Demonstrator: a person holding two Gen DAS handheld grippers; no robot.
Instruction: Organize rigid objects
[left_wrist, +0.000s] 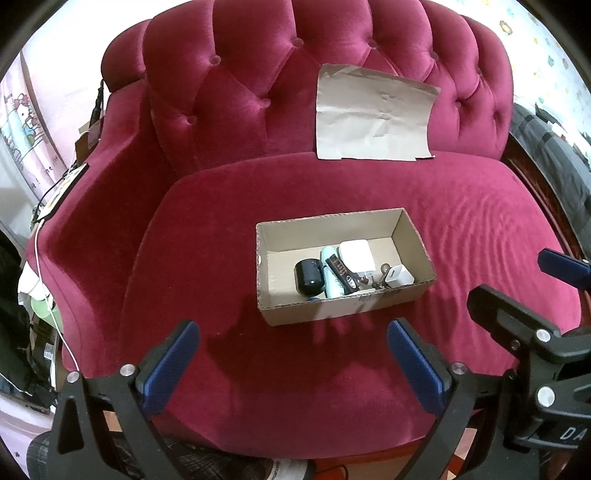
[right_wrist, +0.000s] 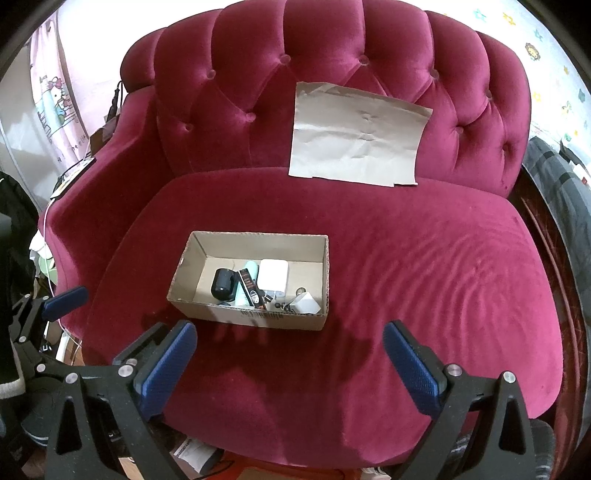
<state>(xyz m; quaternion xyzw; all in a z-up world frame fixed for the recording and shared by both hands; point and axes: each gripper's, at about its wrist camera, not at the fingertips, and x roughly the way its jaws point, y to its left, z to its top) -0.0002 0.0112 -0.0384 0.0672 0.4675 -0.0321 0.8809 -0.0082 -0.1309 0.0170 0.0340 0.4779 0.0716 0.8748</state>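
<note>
A crimson velvet armchair (left_wrist: 332, 206), button-tufted in diamonds, carries a plain tan box (left_wrist: 343, 266) ahead of the grippers. Inside lie a glossy black cylinder (left_wrist: 309, 281), a pale mint tube (left_wrist: 331, 273), a white block (left_wrist: 356, 255), a small white cube (left_wrist: 399, 275) and a black stick with red print (left_wrist: 341, 273). A beige sheet (left_wrist: 373, 118) leans behind. Blue, dot-textured pads (right_wrist: 166, 363) line black gripper frames.
</note>
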